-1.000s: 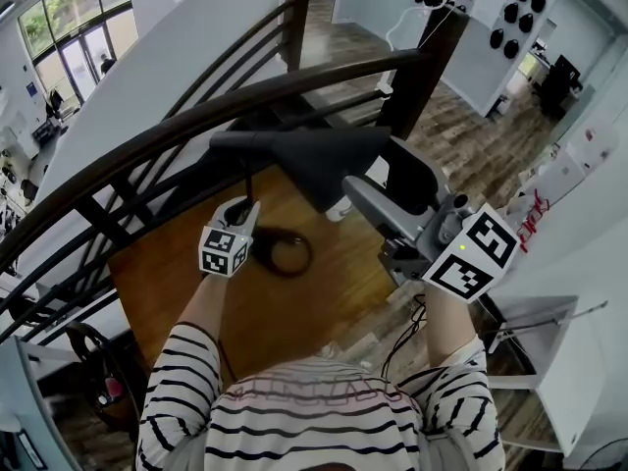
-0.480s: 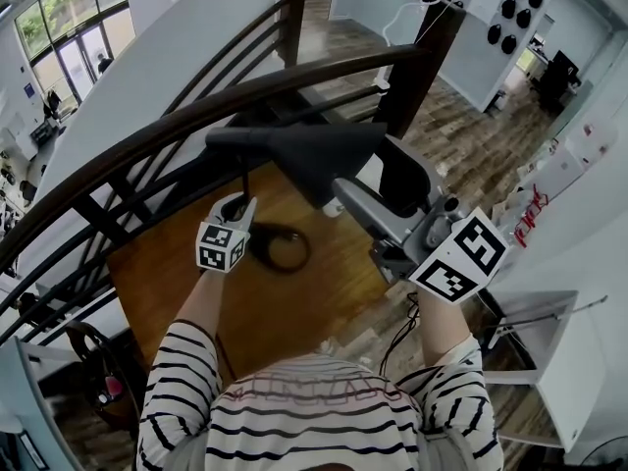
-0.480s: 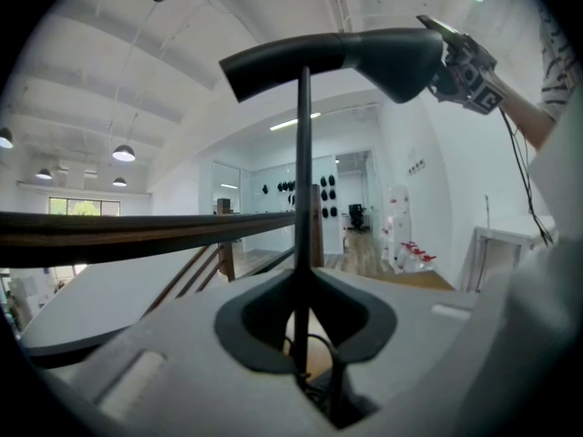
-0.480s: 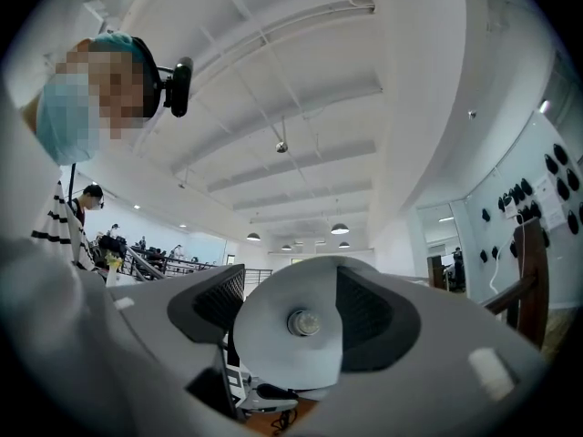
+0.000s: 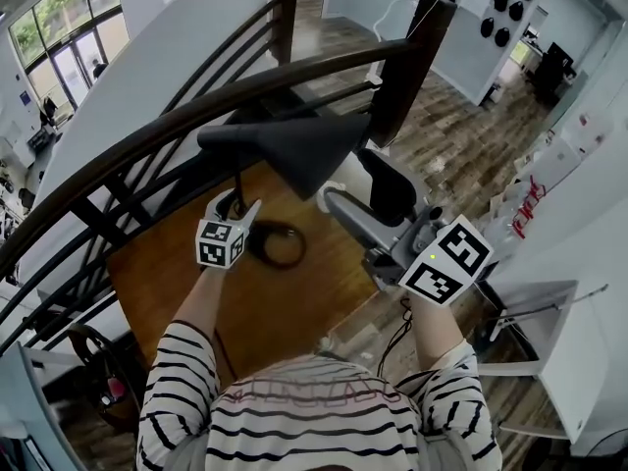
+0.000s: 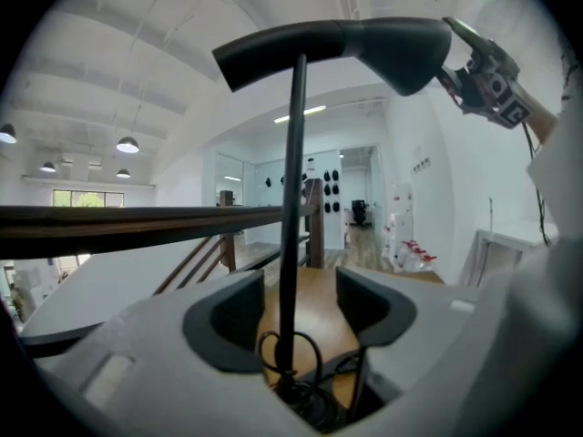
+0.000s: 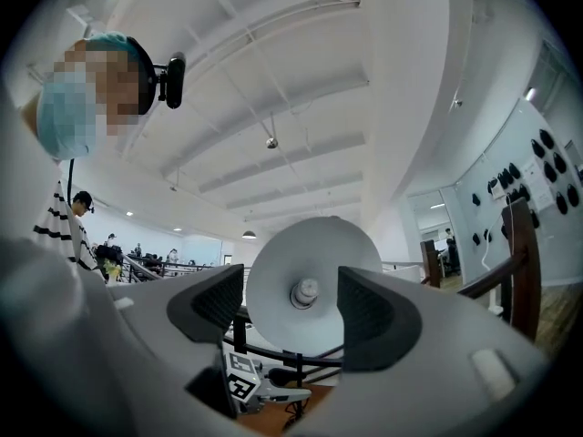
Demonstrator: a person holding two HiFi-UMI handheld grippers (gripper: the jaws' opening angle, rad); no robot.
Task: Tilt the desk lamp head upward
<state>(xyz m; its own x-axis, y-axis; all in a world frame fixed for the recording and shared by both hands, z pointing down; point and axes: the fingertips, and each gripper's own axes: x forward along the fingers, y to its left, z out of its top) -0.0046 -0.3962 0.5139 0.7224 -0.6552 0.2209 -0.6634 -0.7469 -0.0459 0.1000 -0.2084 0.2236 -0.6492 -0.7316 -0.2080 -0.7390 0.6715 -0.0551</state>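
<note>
The black desk lamp stands on a wooden table (image 5: 186, 292); its cone head (image 5: 294, 150) sits atop a thin pole (image 5: 238, 180) over a ring base (image 5: 276, 247). My left gripper (image 5: 235, 204) is at the pole. In the left gripper view the pole (image 6: 291, 198) runs up between the jaws of that gripper (image 6: 296, 303), which have just been opening; neither pad touches it. My right gripper (image 5: 348, 180) is open just under the head's wide end, its jaws having widened slightly. The right gripper view has the shade's white inside (image 7: 273, 285) and bulb (image 7: 304, 291) beyond the empty jaws.
A dark curved stair railing (image 5: 147, 130) runs right behind the lamp, with a post (image 5: 402, 62) at the right. A cable (image 5: 397, 337) hangs off the table's right edge. White shelving (image 5: 549, 312) stands at the right.
The left gripper's fingers now stand apart round the pole. The right gripper has sunk a little and drawn back from the lamp head's wide end.
</note>
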